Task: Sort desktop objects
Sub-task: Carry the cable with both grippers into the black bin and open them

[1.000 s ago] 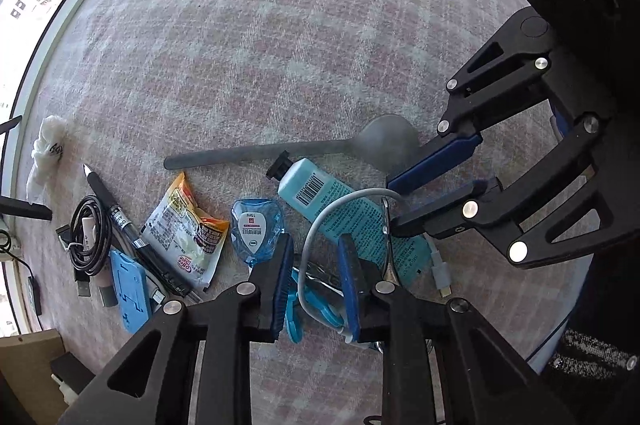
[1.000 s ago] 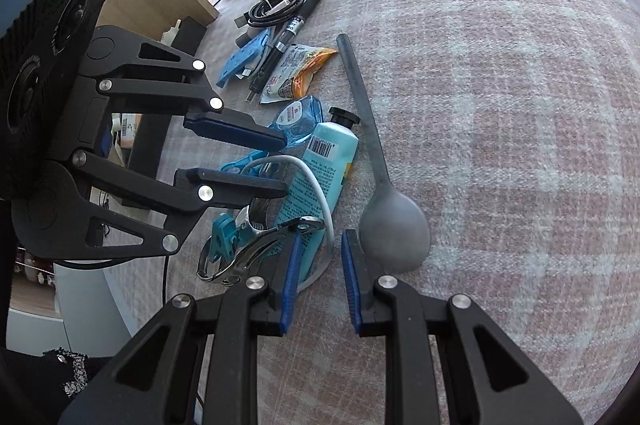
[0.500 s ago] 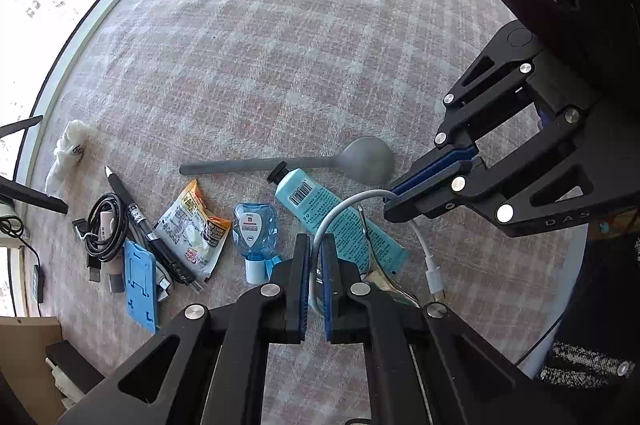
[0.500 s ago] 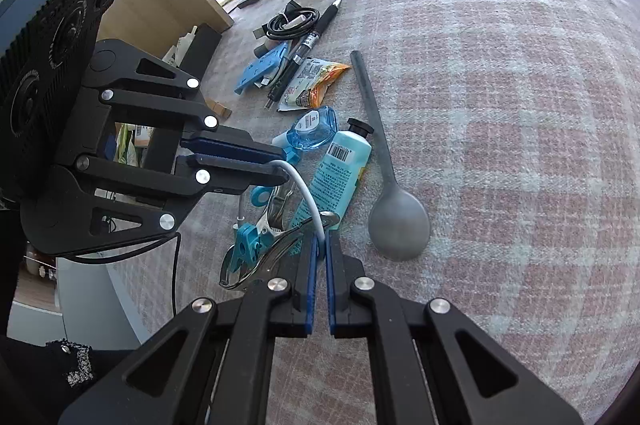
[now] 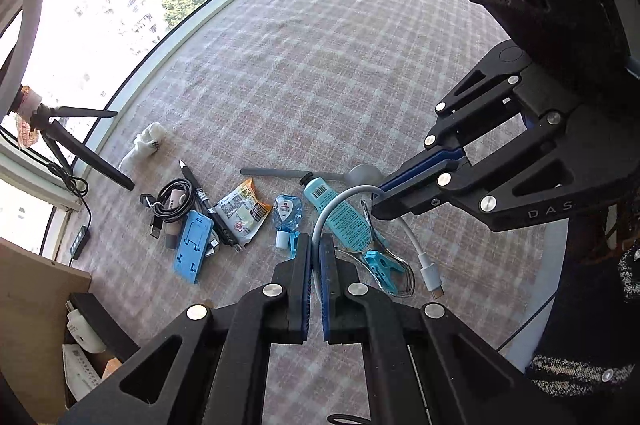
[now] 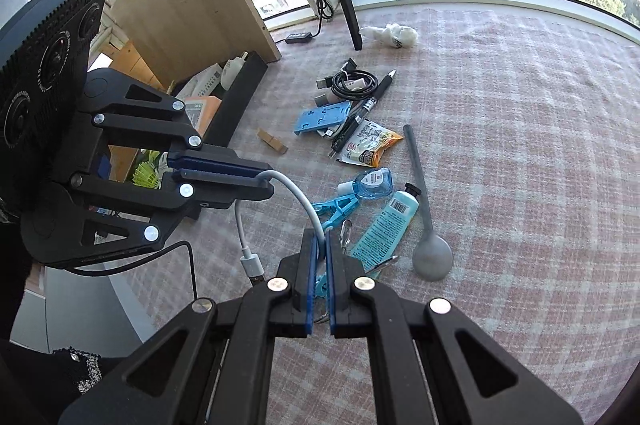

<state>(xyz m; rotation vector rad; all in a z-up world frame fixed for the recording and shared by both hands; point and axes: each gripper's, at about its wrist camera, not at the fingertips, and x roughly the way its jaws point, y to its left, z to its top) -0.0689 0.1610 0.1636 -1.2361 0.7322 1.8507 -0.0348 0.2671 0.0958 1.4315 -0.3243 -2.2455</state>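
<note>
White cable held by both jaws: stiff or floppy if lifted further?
Likely floppy: the white cable arcs between the left gripper and right gripper. Its free plug end droops, so it would probably swing. It looks light and thin, so it may slip.

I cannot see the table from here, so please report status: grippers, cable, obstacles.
Left gripper and right gripper both shut on the white cable, arched between them. One plug hangs free. Blue clip and tube directly underneath.
</note>
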